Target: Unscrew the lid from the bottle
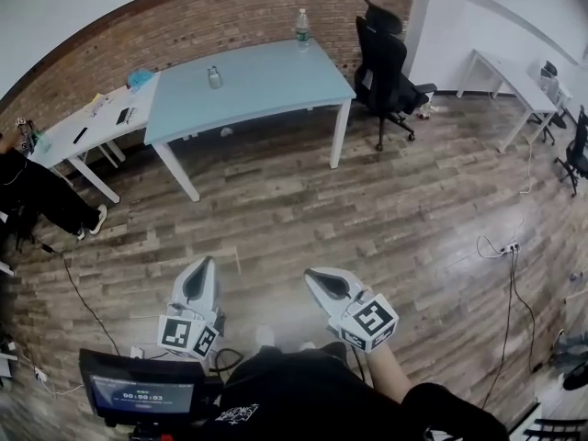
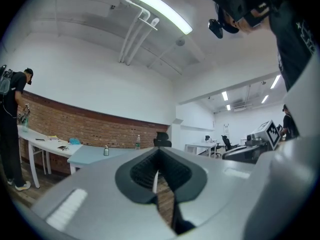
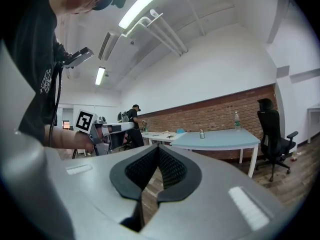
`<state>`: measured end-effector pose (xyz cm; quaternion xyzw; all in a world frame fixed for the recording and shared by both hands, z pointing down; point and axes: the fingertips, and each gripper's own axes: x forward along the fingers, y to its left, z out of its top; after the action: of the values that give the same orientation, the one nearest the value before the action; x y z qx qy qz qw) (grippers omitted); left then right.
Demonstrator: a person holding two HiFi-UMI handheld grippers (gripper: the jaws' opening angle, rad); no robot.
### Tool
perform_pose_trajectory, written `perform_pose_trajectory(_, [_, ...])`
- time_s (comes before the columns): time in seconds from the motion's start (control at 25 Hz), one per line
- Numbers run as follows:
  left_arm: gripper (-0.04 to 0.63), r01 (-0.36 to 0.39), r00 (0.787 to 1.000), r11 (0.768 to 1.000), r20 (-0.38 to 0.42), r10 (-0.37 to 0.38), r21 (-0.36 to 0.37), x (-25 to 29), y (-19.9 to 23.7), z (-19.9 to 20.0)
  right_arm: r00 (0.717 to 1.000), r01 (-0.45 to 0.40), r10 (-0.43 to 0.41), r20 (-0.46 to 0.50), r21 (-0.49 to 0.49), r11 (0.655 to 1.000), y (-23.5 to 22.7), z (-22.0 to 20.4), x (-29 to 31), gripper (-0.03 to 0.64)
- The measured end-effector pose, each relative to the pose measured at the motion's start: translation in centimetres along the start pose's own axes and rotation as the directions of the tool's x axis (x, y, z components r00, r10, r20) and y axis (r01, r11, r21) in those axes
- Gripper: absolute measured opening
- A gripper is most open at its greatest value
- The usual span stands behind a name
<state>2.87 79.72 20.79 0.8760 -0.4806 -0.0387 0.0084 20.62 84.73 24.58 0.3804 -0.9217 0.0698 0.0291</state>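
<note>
Far ahead stands a light blue table [image 1: 266, 85] with two bottles on it: a small grey-capped bottle [image 1: 214, 77] near its middle and a taller clear water bottle [image 1: 301, 24] at its back edge. The left gripper view shows the small bottle [image 2: 106, 151] and tall bottle [image 2: 138, 142] far off, as does the right gripper view, with small bottle [image 3: 202, 133] and tall bottle [image 3: 236, 119]. My left gripper [image 1: 207, 263] and right gripper [image 1: 312, 276] are held side by side over the wooden floor, well short of the table. Both are shut and empty: left gripper [image 2: 159, 151], right gripper [image 3: 159, 151].
A black office chair [image 1: 386, 62] stands right of the blue table. White desks [image 1: 83, 131] with small items adjoin its left, where a person [image 1: 37, 191] stands. Another white table [image 1: 505, 76] is at the far right. Cables and a power strip [image 1: 508, 246] lie on the floor.
</note>
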Motion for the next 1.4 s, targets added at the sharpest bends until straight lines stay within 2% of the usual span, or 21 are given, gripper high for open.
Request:
perform_pose_trajectory(0.16, [-0.002,0.018,1.000,1.000,-0.003,-0.018,-0.008,1.0,1.3,0.0,1.000,-0.010,0.010,-0.015,-0.006,1.000,0.6,0.2,2.0,0.002])
perform_pose_trajectory(0.36, [-0.002,0.036,0.999,0.999,-0.014,-0.036,-0.019,3.1,4.9,0.7,1.000,-0.008,0.007,-0.024,-0.018,1.000,0.3,1.7,6.3,0.002])
perform_pose_trajectory(0.64, [-0.002,0.060,0.998,0.998,0.002,-0.060,-0.013,3.9,6.6,0.8,1.000,0.009,-0.010,-0.013,-0.027,1.000,0.5,1.9,8.4,0.002])
perform_pose_trajectory(1.4, [-0.002,0.044,0.999,0.998,0.026,-0.043,-0.041,2.6,11.7,0.2,0.999,0.031,-0.032,-0.024,-0.051,0.998,1.2,2.1,12.3,0.002])
